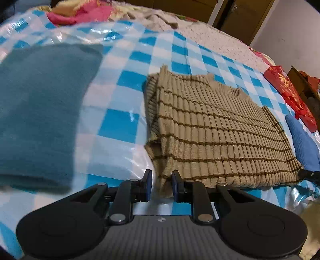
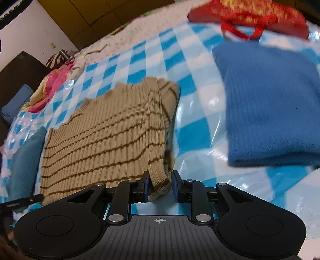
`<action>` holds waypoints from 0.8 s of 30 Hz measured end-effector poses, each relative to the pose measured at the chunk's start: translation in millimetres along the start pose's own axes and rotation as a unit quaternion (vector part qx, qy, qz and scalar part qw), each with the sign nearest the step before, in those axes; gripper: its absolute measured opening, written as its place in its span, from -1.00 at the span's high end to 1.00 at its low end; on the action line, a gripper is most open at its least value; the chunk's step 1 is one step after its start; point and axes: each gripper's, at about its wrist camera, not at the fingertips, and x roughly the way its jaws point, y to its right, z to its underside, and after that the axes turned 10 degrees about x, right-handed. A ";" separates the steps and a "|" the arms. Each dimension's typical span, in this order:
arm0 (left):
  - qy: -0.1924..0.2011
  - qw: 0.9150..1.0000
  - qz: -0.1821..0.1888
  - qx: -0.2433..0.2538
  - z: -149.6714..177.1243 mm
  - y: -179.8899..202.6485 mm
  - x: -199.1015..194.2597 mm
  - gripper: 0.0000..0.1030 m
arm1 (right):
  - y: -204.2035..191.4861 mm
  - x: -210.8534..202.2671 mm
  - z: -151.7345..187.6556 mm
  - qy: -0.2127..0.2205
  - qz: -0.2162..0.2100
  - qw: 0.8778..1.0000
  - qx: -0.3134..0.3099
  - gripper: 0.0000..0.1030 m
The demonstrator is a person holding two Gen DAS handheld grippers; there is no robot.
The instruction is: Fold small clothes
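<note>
1. Striped sweater sits mid-frame in both wrist views, spread flat on the blue-and-white checked sheet covering the bed, sleeves already tucked in so it's a rough rectangle.
2. Far left in the left wrist view there's a folded teal garment, clear of the sweater with bare sheet between them.
3. Left claw is at bottom centre, jaws only slightly apart. The sweater's lower left hem corner sits in the gap, but I can't tell if the pads are actually pinching it.
4. Right claw has the ribbed cuff-and-hem corner between its jaws, with daylight on the right side, so it looks loose, not clamped.
5. Folded blue garment lies at the right of the right wrist view, with a red bag above it.
6. Collar points toward the top of frame, hem toward the claws; the long axis runs hem-to-collar, tilted toward the upper right in the left view.
7. My take: get both corners firmly pinched and level, then carry the hem toward the collar together so the fold lands square.
</note>
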 end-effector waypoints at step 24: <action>0.074 0.995 0.009 0.070 -54.0 92.5 58.6 0.37 | -64.0 82.0 -51.0 0.059 -0.005 0.997 -0.053 0.54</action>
